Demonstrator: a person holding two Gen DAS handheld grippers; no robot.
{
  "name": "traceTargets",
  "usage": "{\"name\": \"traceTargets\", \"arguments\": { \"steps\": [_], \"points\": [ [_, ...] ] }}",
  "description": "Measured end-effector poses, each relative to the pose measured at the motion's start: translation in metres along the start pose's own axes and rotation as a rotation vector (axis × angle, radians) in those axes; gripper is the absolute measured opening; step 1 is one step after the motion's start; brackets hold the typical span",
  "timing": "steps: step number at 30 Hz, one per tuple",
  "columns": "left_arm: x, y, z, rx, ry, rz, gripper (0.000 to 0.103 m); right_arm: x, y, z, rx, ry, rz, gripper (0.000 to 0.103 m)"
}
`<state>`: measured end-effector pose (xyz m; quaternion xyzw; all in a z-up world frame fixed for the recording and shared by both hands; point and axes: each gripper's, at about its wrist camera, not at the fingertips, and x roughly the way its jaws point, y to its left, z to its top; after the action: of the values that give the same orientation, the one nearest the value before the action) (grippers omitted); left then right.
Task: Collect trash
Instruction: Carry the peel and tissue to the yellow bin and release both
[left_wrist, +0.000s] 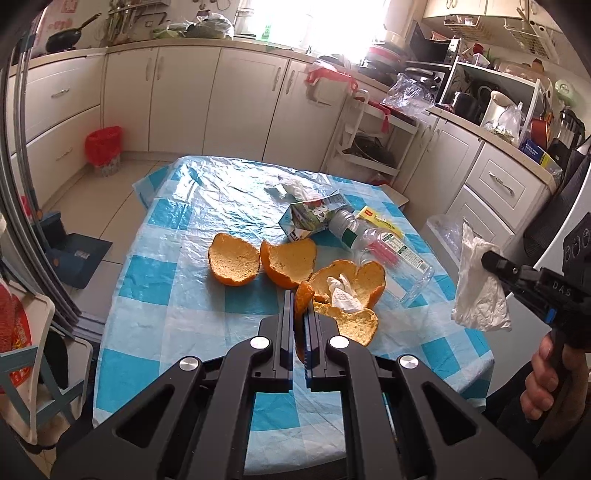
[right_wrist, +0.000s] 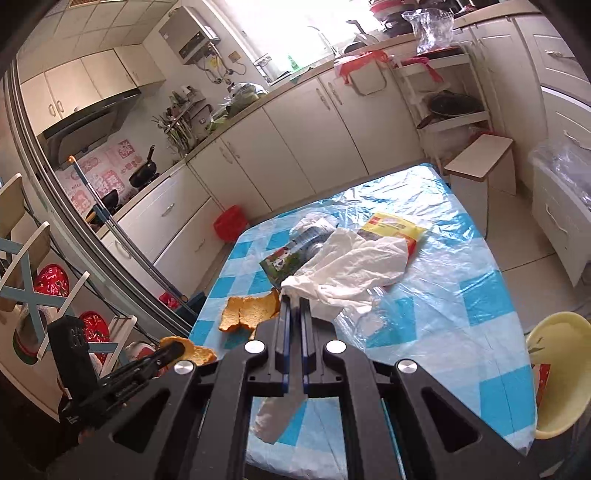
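Orange peel (left_wrist: 303, 306) upright, edge-on between left fingers (left_wrist: 287, 325)

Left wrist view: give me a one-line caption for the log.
Left gripper pinches an orange peel above the checked table while the right gripper holds a white tissue.

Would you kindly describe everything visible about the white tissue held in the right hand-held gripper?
The white tissue is a thin, crumpled, paper-like sheet, pinched between the closed fingers of the right hand-held gripper. It hangs in the air off the right edge of the table, clear of its surface. One end fans out ahead of the fingers, and a shorter tail droops behind them. Nothing else touches it.
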<state>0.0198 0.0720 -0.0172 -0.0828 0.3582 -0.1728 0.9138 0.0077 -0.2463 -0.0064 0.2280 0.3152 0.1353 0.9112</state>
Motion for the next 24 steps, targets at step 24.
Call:
{"name": "traceTargets", "arguments": {
  "steps": [24],
  "points": [
    [-0.033,-0.057,0.014,0.039,-0.057,-0.089,0.004,-0.068,-0.054,-0.003,0.084,-0.140,-0.069,0.005]
  ]
}}
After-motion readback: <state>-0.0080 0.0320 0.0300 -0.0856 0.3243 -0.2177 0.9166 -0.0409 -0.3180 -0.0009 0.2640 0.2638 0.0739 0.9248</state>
